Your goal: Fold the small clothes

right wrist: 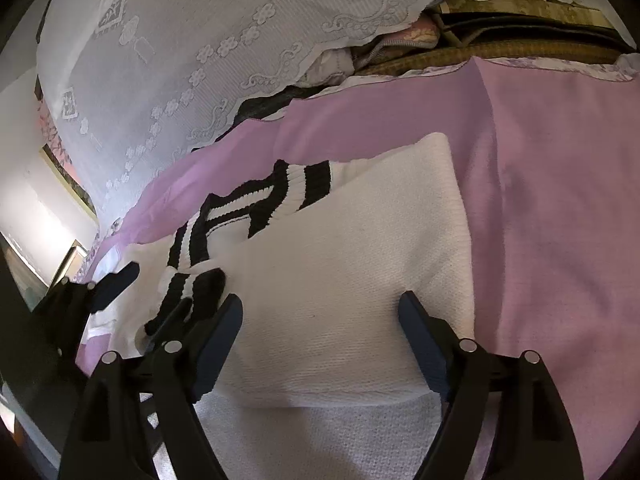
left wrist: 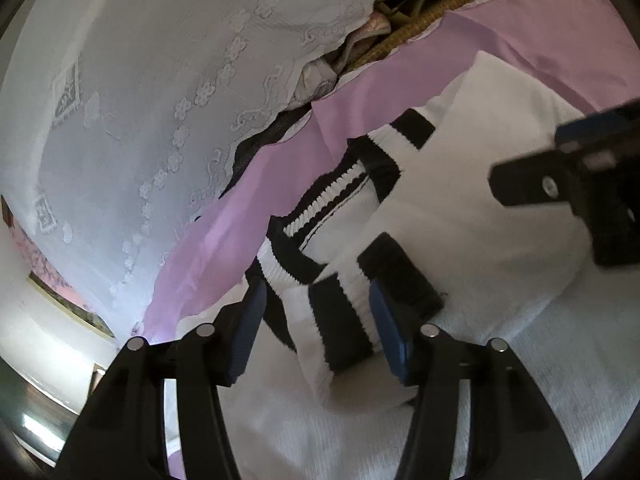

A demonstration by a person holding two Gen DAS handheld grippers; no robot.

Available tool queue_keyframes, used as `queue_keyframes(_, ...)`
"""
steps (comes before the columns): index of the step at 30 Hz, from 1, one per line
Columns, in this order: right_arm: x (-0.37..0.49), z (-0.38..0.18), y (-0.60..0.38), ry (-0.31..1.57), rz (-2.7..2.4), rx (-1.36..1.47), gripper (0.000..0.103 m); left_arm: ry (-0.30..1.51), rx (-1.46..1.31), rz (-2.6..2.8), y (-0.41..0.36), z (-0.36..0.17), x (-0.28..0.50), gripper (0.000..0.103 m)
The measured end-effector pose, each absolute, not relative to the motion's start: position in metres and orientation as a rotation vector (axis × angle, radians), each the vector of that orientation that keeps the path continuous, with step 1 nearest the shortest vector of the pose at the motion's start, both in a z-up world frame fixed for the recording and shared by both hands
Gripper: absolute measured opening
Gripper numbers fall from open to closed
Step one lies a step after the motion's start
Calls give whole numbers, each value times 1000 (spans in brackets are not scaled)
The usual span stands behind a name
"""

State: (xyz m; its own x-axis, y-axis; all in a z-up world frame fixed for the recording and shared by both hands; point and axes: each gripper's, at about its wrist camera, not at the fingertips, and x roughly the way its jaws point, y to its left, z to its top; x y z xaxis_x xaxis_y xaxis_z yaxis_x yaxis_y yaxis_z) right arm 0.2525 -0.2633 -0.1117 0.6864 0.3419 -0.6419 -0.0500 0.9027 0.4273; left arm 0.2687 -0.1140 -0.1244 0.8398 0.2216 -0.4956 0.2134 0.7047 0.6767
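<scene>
Folded white black-striped sweater (right wrist: 340, 280) on pink sheet (right wrist: 560, 200)

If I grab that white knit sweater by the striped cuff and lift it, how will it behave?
The white sweater would likely droop, since its folded layers already sag softly. The ribbed cuff probably stretches under pull. On the smooth pink sheet it may slide rather than stay put.

Sweater (right wrist: 340, 280) lies on the sheet (right wrist: 560, 200) — lace cloth (right wrist: 180, 40) behind.
</scene>
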Motion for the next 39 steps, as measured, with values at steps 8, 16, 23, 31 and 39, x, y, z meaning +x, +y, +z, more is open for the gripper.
queue_keyframes(8,253,-113,-263,786,225,396,82,780,368,190,-3,-106,306,0)
queue_keyframes(16,253,-113,-262,785,225,397,82,685,452,-82,-46,-88,262,3)
queue_keyframes(23,253,-114,-262,783,228,401,83,689,725,-143,-101,-123,264,3)
queue_keyframes(31,253,-114,-259,785,231,388,86,675,809,-223,-95,-124,249,4)
queue_keyframes(39,253,-114,-259,785,231,387,86,668,857,-304,-104,-120,240,5)
